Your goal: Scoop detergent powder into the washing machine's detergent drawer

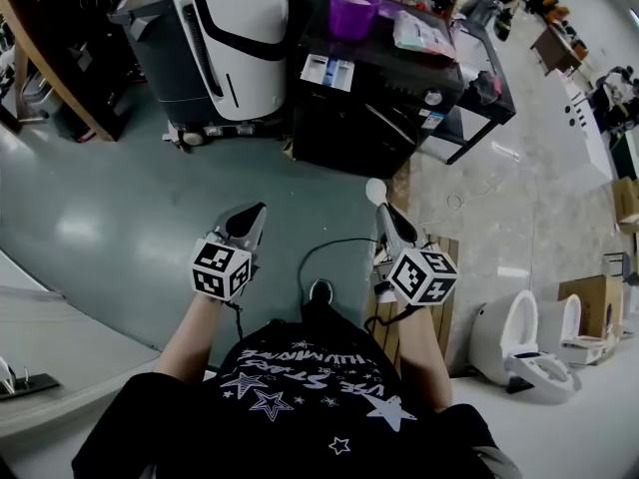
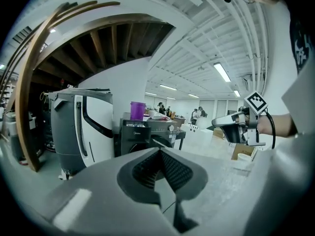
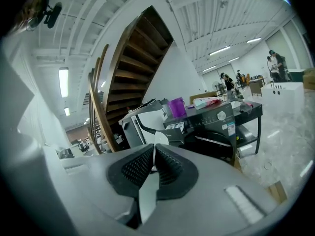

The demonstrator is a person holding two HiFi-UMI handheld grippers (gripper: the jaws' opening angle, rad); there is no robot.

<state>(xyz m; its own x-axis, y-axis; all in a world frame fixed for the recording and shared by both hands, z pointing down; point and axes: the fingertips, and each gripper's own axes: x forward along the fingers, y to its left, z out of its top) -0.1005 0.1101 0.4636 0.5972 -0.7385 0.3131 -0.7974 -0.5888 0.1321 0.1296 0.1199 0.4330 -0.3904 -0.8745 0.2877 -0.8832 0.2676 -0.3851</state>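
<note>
Far left, the left gripper (image 1: 252,218) hangs low in front of the person, its jaws pressed together on nothing, and its pads (image 2: 145,171) meet clean in its own view. Ahead, well apart from both grippers, stands the black washer (image 1: 384,108). Its drawer (image 1: 327,71) is pulled out at the top left corner, with a purple cup (image 1: 351,10) and a bag (image 1: 423,34) up on the lid. Over to the right gripper (image 1: 387,218): the jaws are clamped on the thin handle of a white scoop (image 1: 375,190), bowl poking out front. No powder is visible from here. The worry is that narrow pinch: a loaded bowl could twist in the grip and spill before it reaches the drawer's small compartments.
</note>
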